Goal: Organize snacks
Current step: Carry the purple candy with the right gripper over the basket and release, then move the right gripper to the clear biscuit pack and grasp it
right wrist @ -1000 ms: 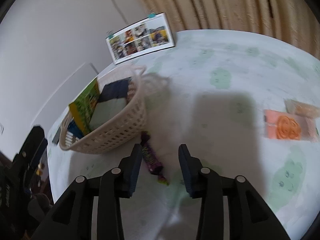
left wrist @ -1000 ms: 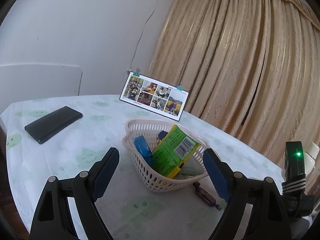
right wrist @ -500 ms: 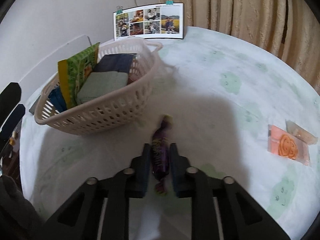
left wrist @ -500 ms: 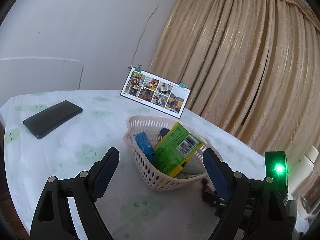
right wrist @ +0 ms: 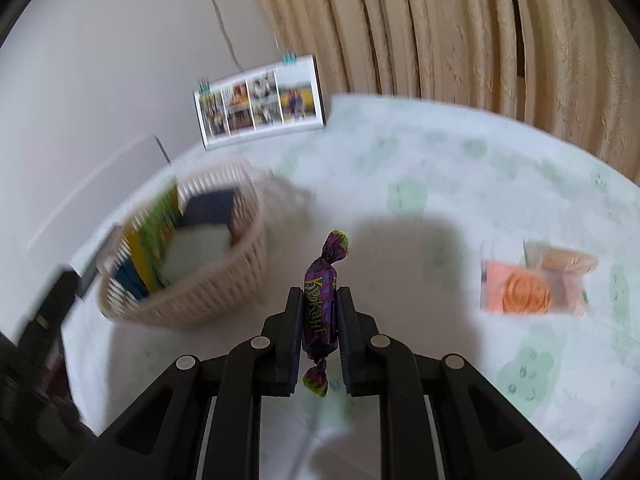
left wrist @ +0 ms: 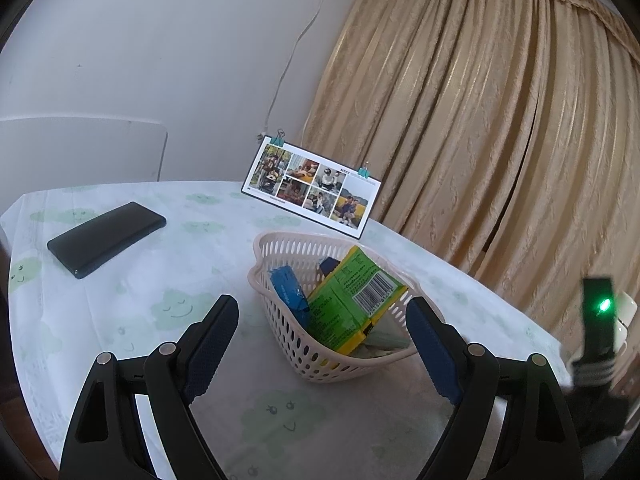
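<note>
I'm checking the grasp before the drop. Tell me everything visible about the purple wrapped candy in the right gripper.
The purple foil-wrapped candy is a small oblong sweet in a glossy purple wrapper with yellow-green lettering and twisted ends edged in green. It is clamped across its middle by the right gripper, whose jaws press on both sides. It points lengthwise along the jaws, one twisted end poking forward past the tips, the other hanging behind them. It looks lifted off the cloud-print tablecloth, right of the cream plastic basket; only the jaws touch it.
</note>
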A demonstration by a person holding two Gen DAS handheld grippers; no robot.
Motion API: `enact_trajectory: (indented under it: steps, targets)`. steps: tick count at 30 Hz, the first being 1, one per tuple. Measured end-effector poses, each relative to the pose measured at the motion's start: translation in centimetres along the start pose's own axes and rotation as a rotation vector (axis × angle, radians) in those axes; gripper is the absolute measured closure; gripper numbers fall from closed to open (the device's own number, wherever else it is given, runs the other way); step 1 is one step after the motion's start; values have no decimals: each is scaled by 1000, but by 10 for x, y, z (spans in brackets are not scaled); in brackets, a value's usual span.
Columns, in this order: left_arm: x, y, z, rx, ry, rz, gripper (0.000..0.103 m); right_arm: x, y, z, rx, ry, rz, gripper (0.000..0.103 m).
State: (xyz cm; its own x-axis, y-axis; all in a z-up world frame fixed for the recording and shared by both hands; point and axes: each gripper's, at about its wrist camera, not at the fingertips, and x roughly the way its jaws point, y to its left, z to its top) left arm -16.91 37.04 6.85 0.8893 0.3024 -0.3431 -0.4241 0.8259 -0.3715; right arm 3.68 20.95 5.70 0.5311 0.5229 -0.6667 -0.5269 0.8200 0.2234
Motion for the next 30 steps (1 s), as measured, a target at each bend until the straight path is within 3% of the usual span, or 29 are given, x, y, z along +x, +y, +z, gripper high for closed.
enact_trajectory:
  steps: [5, 13, 15, 17, 30]
  targets:
    - [0, 1, 0, 0, 1, 0, 17, -9, 21, 23, -22, -55, 61, 88]
    - [1, 0, 0, -4, 4, -4, 17, 16, 54, 40, -59, -33, 140, 86]
    - [0, 0, 0, -8, 5, -6, 17, 23, 54, 42, -36, -29, 156, 85]
    - [0, 0, 1, -11, 7, -7, 17, 26, 50, 42, -6, -28, 172, 77]
    - [3, 0, 0, -15, 13, 1, 17, 15, 11, 24, 88, -45, 141, 77]
